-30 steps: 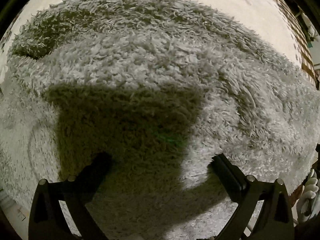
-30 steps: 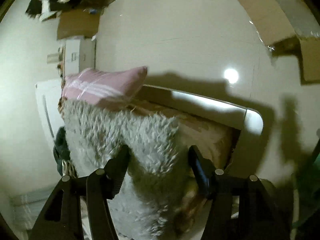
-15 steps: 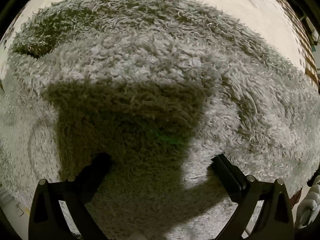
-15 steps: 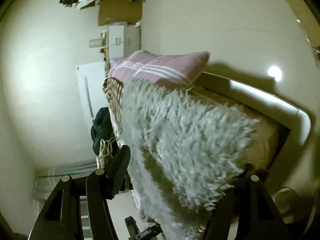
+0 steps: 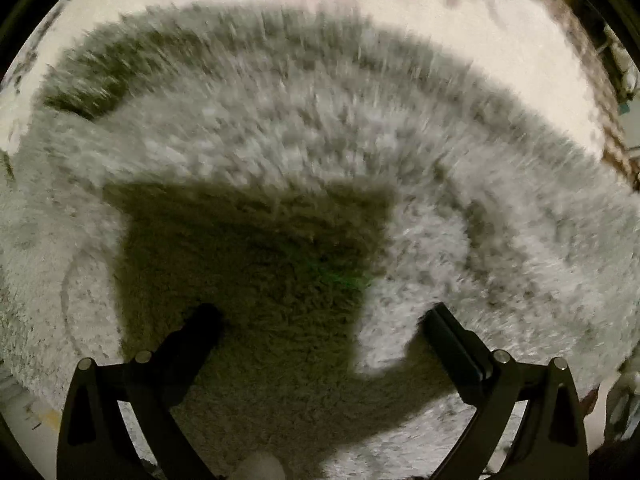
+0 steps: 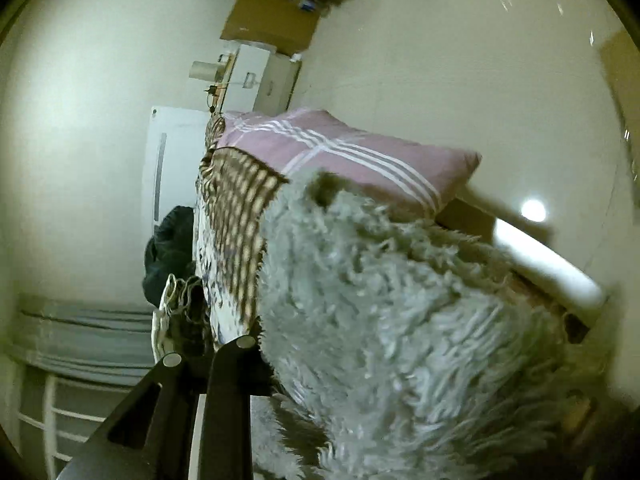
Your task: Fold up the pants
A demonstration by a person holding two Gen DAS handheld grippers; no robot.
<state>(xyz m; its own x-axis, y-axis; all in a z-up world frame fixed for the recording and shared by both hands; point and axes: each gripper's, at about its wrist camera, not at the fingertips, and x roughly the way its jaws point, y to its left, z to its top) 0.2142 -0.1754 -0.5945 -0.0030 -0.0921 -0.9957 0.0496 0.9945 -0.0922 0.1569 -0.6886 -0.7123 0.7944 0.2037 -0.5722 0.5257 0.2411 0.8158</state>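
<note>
Shaggy grey fleece pants point(image 5: 320, 152) lie spread over a bed and fill most of the left wrist view. My left gripper point(image 5: 320, 316) hovers just above them with its two black fingers wide apart and nothing between them; its shadow falls on the fabric. In the right wrist view the same shaggy grey fabric point(image 6: 400, 320) hangs lifted close to the lens and covers the right gripper's fingertips. Only the left finger point(image 6: 228, 392) of that gripper shows. The fabric seems held by it, but the grip itself is hidden.
A pink striped pillow point(image 6: 340, 148) lies at the head of the bed, next to a brown checked blanket point(image 6: 240, 216). A white headboard rail point(image 6: 540, 256) runs at the right. A white door point(image 6: 168, 160), dark clothes point(image 6: 168, 252) and cardboard boxes point(image 6: 272, 28) stand beyond.
The right gripper has swung and lifted the grey fabric, which now covers most of its view and its right finger. The left gripper has risen slightly, still open; its view is blurred.
</note>
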